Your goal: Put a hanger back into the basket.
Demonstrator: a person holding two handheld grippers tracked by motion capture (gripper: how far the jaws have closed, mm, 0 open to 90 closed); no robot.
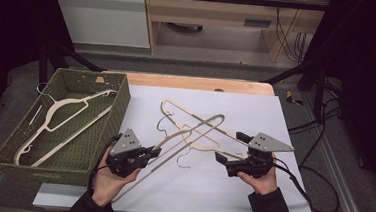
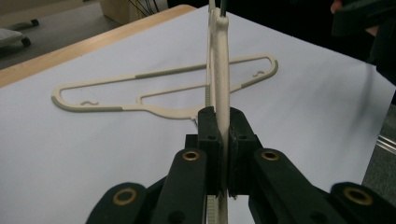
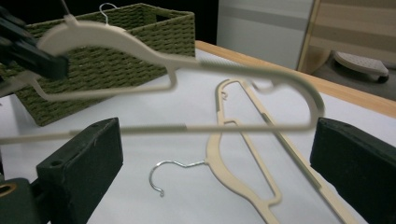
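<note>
One hanger point(image 1: 59, 122) already in basket point(image 1: 118, 112). My left gripper point(image 1: 153, 152) clamps lifted hanger point(image 1: 194, 131); right gripper point(image 1: 233, 152) spread wide, holding nothing. One more hanger point(image 1: 200, 123) left on table point(image 1: 270, 192).

One overhead view, two riding views.
The tabletop point(image 1: 275, 117) is seen from above; the cream hangers point(image 2: 163, 93) are viewed closely, low along each gripper's jaws, in both gripper views.

Left tongs point(image 1: 153, 152) — lifted hanger point(image 1: 194, 131) clamped

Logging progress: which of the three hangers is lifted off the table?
The hanger clamped in the left gripper; the flat hanger lies on the sheet, another in the basket.
</note>
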